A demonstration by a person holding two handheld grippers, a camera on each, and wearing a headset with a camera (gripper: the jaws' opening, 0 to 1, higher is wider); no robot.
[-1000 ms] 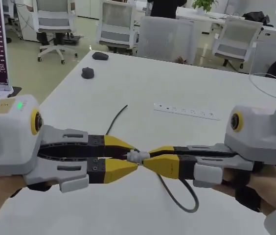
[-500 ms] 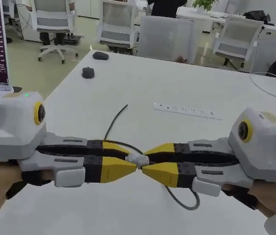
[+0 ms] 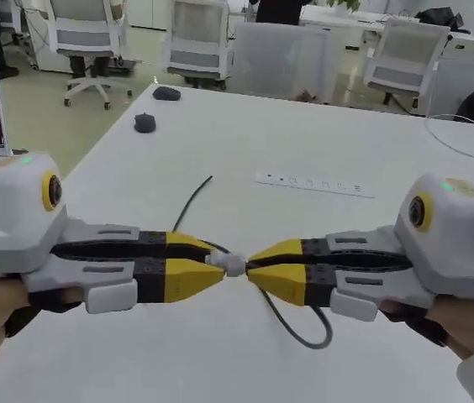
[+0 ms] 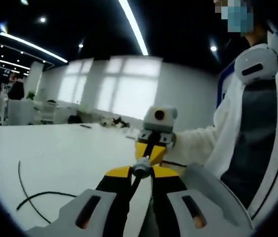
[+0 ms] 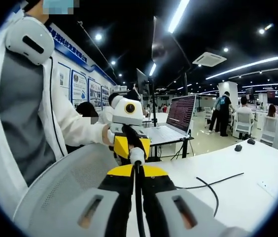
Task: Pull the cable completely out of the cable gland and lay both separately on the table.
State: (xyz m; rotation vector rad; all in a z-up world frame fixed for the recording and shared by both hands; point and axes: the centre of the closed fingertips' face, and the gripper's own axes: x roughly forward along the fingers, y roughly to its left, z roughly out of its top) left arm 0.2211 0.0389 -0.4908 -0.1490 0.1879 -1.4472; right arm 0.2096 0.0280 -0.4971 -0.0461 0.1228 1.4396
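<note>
Yellow-tipped jaws are seen meeting nose to nose at the centre of the head view, above a white desk [image 3: 220, 369]. The left hand-held gripper [image 3: 218, 267], entering from the left edge, is closed on the pale grey cable gland [image 3: 233, 264], which is held clear of the desk at mid-frame. The right hand-held gripper [image 3: 251, 263], entering from the right edge, is closed just beside the gland. In the right gripper view the dark cable [image 5: 139, 212] is shown running down between that gripper's jaws, so it appears to be clamped there, though the exact pinch point is hard to make out. The cable is threaded through the gland. In the head view one stretch is laid across the desk toward the upper centre, and another is looped below the right hand-held gripper at lower right. A white power strip [image 3: 313, 184] is seen beyond the jaws at centre right, and a dark mouse [image 3: 145, 123] is seen at upper left.
</note>
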